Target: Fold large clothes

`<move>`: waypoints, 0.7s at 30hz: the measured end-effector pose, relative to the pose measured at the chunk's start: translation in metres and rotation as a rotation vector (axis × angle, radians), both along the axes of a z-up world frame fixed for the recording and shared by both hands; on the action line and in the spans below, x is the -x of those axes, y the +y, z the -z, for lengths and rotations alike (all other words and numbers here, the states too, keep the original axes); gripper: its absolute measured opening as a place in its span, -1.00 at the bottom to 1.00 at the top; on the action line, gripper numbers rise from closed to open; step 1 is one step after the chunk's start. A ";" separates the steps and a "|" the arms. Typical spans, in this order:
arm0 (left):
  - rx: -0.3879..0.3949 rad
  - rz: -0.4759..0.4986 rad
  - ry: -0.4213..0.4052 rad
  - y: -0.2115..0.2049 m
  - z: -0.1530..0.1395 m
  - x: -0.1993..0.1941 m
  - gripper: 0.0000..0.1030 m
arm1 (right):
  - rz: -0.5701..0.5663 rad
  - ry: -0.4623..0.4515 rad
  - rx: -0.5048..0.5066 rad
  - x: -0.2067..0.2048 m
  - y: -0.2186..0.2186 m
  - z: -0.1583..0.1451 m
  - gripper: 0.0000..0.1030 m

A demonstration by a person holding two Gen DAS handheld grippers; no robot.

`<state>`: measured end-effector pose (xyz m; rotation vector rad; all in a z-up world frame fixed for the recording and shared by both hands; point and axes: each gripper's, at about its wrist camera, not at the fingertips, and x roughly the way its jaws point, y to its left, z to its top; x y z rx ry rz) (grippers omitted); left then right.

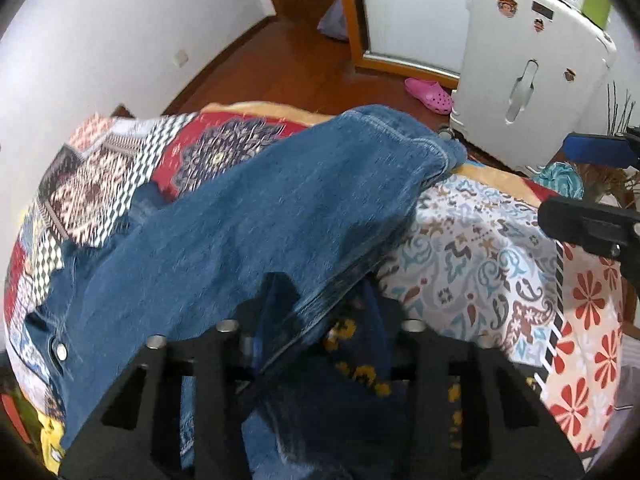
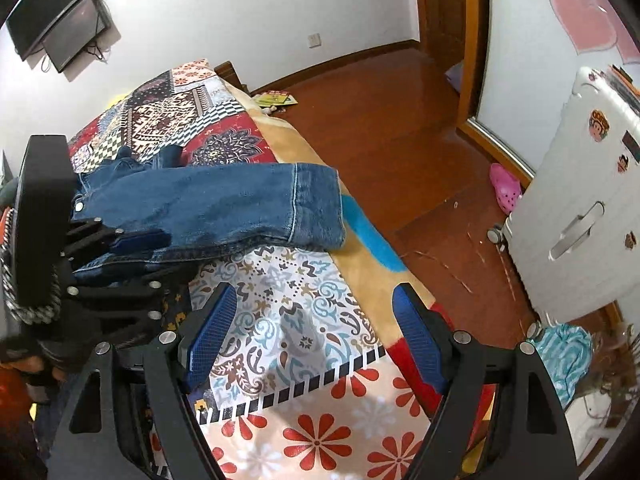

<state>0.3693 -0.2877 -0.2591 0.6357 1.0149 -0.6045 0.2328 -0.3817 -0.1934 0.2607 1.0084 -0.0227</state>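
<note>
- Your left gripper (image 2: pixel 160 252), at the left edge of the right wrist view, is clamped on the lower folded edge of the blue denim jacket (image 2: pixel 224 208); one blue pad lies on top of the cloth, the black finger under it
- That denim jacket lies across the patchwork printed bedspread (image 2: pixel 304 320), its cuffed sleeve end reaching the bed's edge at centre frame, over the tan blanket (image 2: pixel 360 264)
- Your right gripper (image 2: pixel 316 332) stands released in the lower middle, blue pads wide apart with only bedspread between them
- The white hard-shell suitcase (image 1: pixel 532 68) stands upper right in the left wrist view, a pink clog (image 1: pixel 430 96) just left of it on the wooden floor (image 2: pixel 384 120)
</note>
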 end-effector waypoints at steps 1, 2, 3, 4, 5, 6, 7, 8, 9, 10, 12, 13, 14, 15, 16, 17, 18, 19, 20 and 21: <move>0.008 -0.007 0.005 0.000 -0.001 -0.002 -0.73 | 0.001 0.001 -0.003 0.001 -0.001 0.000 0.51; 0.027 -0.024 0.008 0.003 -0.004 -0.004 -0.75 | 0.002 -0.001 -0.008 0.001 -0.001 0.000 0.51; 0.060 -0.045 0.000 0.008 -0.012 -0.005 -0.77 | 0.001 -0.004 -0.014 0.002 0.000 -0.001 0.51; 0.090 -0.059 -0.006 0.012 -0.019 -0.007 -0.78 | -0.001 -0.007 -0.018 0.003 0.000 -0.002 0.51; 0.127 -0.079 -0.008 0.018 -0.028 -0.009 -0.79 | -0.005 -0.010 -0.019 0.004 0.001 -0.004 0.51; 0.173 -0.106 -0.008 0.028 -0.041 -0.011 -0.79 | -0.011 -0.016 -0.015 0.004 0.003 -0.006 0.51; 0.202 -0.124 -0.014 0.035 -0.050 -0.012 -0.79 | -0.014 -0.018 -0.012 0.004 0.004 -0.007 0.51; 0.227 -0.144 -0.032 0.044 -0.062 -0.013 -0.80 | -0.018 -0.022 -0.010 0.004 0.005 -0.009 0.51; 0.256 -0.166 -0.062 0.057 -0.078 -0.011 -0.80 | -0.024 -0.026 -0.007 0.004 0.008 -0.011 0.51; 0.280 -0.188 -0.089 0.070 -0.092 -0.010 -0.80 | -0.028 -0.028 -0.006 0.003 0.010 -0.012 0.51; 0.316 -0.234 -0.127 0.096 -0.114 -0.007 -0.80 | -0.036 -0.036 -0.011 0.003 0.015 -0.015 0.51; 0.336 -0.258 -0.143 0.111 -0.124 -0.005 -0.81 | -0.043 -0.040 -0.016 0.003 0.018 -0.016 0.51; 0.346 -0.278 -0.161 0.124 -0.132 -0.002 -0.81 | -0.051 -0.043 -0.021 0.003 0.022 -0.017 0.51; 0.350 -0.304 -0.189 0.140 -0.141 0.002 -0.81 | -0.063 -0.049 -0.028 0.002 0.027 -0.019 0.51; 0.350 -0.333 -0.215 0.158 -0.147 0.005 -0.81 | -0.075 -0.053 -0.031 0.002 0.031 -0.020 0.51; 0.349 -0.355 -0.229 0.171 -0.150 0.006 -0.81 | -0.091 -0.055 -0.029 0.001 0.037 -0.022 0.51; 0.345 -0.387 -0.243 0.189 -0.153 0.012 -0.81 | -0.104 -0.056 -0.025 0.000 0.043 -0.023 0.51; 0.340 -0.411 -0.249 0.203 -0.152 0.017 -0.81 | -0.117 -0.057 -0.022 -0.001 0.048 -0.024 0.51; 0.328 -0.447 -0.250 0.225 -0.149 0.022 -0.81 | -0.135 -0.059 -0.020 -0.002 0.055 -0.025 0.51; 0.319 -0.474 -0.247 0.238 -0.145 0.025 -0.81 | -0.147 -0.061 -0.022 -0.003 0.060 -0.025 0.51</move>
